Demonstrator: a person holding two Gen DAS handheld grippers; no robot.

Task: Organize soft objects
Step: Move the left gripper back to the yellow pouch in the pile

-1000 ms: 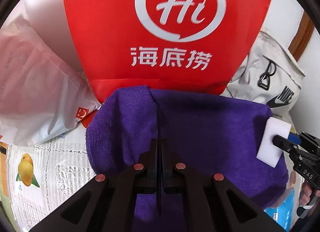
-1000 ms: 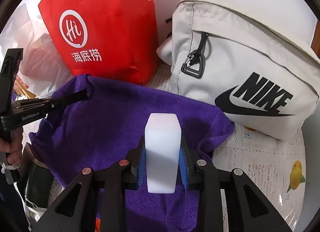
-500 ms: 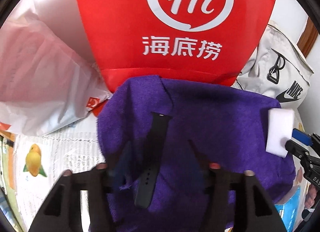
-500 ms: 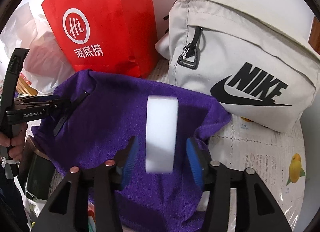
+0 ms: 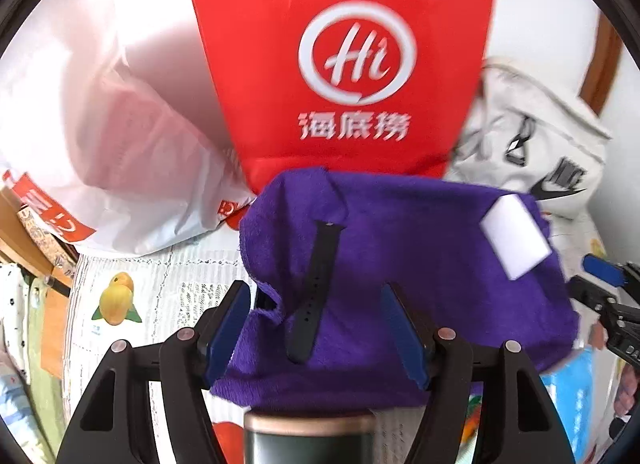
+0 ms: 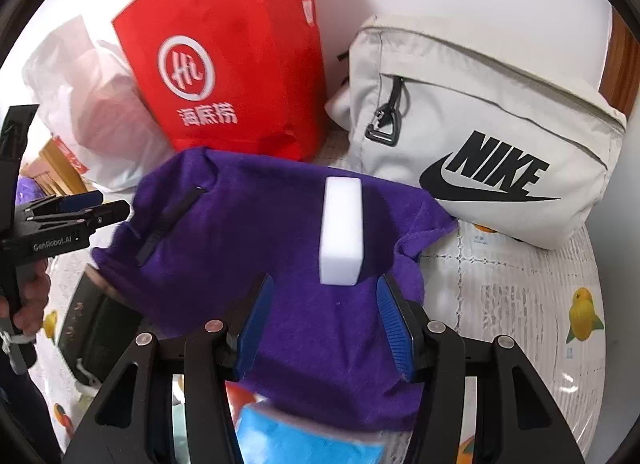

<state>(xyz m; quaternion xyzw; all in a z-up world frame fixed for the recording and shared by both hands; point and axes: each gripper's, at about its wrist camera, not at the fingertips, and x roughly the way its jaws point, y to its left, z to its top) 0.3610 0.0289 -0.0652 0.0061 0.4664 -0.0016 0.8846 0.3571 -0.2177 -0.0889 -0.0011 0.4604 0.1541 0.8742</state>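
Clearly "NIKE" on grey bag (image 6: 480, 112)

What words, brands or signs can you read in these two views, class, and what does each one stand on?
"Hi" in a white ring, above three white Chinese characters: red paper bag.
"NIKE" with the swoosh: beige bag.
"GenRobot.AI": body of the left claw.
Red print on the white plastic bag: partly hidden, unreadable.
Small print beside the fruit pictures on the tablecloth: too small to read.
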